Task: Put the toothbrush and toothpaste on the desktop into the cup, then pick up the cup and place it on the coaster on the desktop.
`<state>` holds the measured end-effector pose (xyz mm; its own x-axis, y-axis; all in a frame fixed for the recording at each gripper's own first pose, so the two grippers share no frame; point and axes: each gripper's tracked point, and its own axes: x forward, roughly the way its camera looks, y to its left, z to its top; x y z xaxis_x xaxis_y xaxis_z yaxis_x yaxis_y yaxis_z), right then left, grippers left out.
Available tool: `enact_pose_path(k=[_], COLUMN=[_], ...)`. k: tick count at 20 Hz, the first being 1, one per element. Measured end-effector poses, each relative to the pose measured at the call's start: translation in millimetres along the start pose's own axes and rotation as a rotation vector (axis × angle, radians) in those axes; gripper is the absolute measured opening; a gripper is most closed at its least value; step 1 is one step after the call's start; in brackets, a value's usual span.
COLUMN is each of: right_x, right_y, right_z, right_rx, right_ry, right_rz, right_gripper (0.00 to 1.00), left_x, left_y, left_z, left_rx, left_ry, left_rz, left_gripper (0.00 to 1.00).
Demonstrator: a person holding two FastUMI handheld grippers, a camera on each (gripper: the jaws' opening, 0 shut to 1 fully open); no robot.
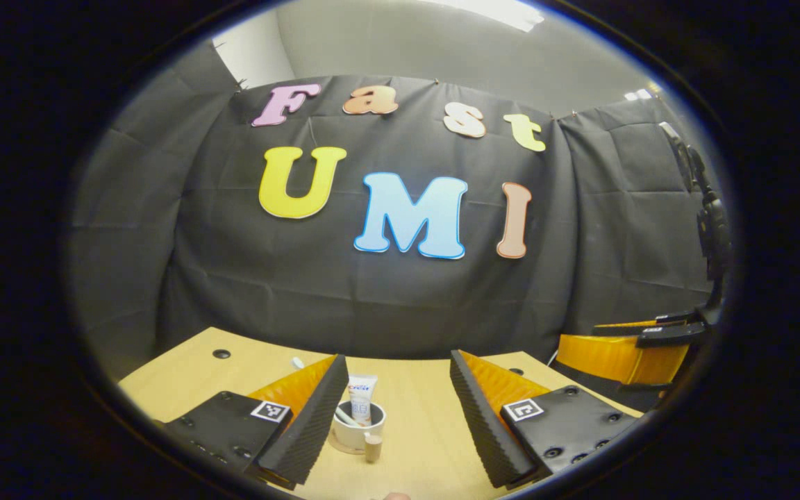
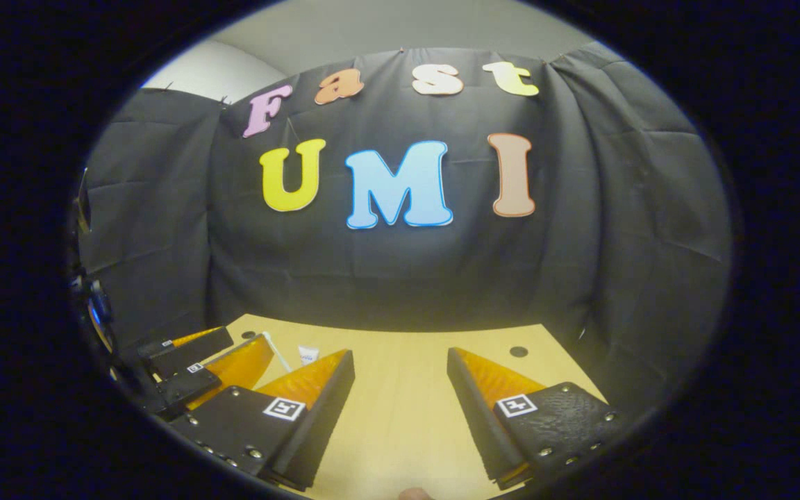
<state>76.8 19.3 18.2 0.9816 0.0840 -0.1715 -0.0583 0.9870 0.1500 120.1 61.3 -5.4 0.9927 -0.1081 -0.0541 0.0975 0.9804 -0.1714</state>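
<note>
In the left gripper view, my left gripper (image 1: 394,423) hangs with its jaws spread wide and nothing between the pads. At lower centre, between the fingers and closer to the left one, I see the cup (image 1: 357,429) standing on the desktop (image 1: 428,417), with the toothpaste (image 1: 362,397) upright in it and the toothbrush (image 1: 344,417) leaning inside. A small tan piece (image 1: 372,448) sits just in front of the cup. Bare wood runs from there to the table's far edge under the black cloth. At far right I see the other gripper. In the right gripper view, my right gripper (image 2: 400,410) is likewise wide open over bare wood; the toothpaste top (image 2: 307,355) peeks above its left finger, and the far table edge lies beyond.
</note>
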Motion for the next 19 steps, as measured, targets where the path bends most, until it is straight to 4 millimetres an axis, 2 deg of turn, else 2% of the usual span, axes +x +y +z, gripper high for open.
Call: enact_pose_path(k=[7, 8, 9, 12, 13, 19], right_x=[-16.0, -17.6, -17.6, -20.8, -20.5, -13.0], right_y=[-7.1, -8.2, -11.3, -17.8, -21.4, -36.1], right_z=[-11.3, -12.4, -12.7, -9.4, -7.4, -13.7], right_rx=[-0.062, -0.053, -0.042, 0.008, 0.023, 0.051], right_ry=[-0.031, -0.035, -0.028, -0.036, -0.041, -0.042], right_rz=[0.038, 0.044, 0.038, 0.019, 0.005, -0.047], right_gripper=[0.85, 0.85, 0.85, 0.85, 0.85, 0.85], left_x=[-23.6, -26.8, -28.4, -30.9, -31.6, -28.3], left_y=[-19.4, -24.4, -28.0, -40.2, -39.1, -42.7], left_z=[-4.2, -2.2, -0.8, 4.3, 4.1, 4.0], left_rx=[-0.007, 0.009, 0.023, 0.020, 0.026, 0.045], left_ry=[-0.021, -0.031, -0.036, -0.038, -0.031, -0.017], left_rz=[0.093, 0.100, 0.104, 0.088, 0.097, 0.075], left_gripper=[0.96, 0.92, 0.99, 0.93, 0.96, 0.96])
